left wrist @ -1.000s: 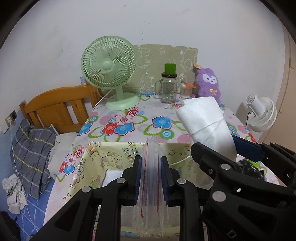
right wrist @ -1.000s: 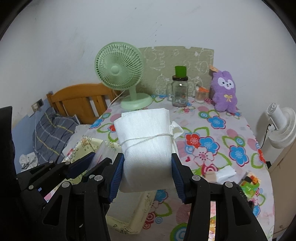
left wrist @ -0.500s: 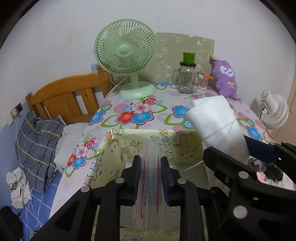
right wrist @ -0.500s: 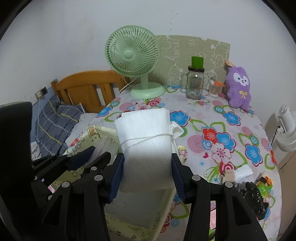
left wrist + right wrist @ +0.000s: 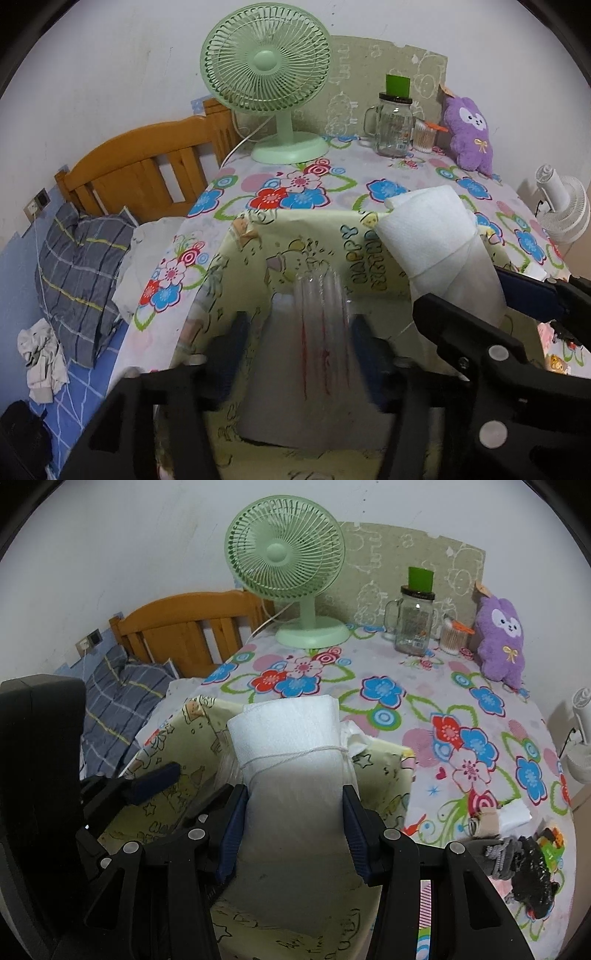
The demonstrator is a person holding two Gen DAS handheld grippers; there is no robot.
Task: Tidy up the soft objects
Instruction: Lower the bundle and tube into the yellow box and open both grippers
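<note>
Just then, the left gripper (image 5: 295,343) had been opening, its fingers spread clear of the clear bags (image 5: 321,332) between them, above the yellow bin (image 5: 280,240). Meanwhile a tied white roll (image 5: 291,768) was clamped by the right gripper (image 5: 293,834) over that bin on the counter (image 5: 424,709).

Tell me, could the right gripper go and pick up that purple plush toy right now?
Probably not: the right gripper is shut on the white tied bundle, so its pads are occupied. The purple plush toy stands unblocked across the table.
</note>
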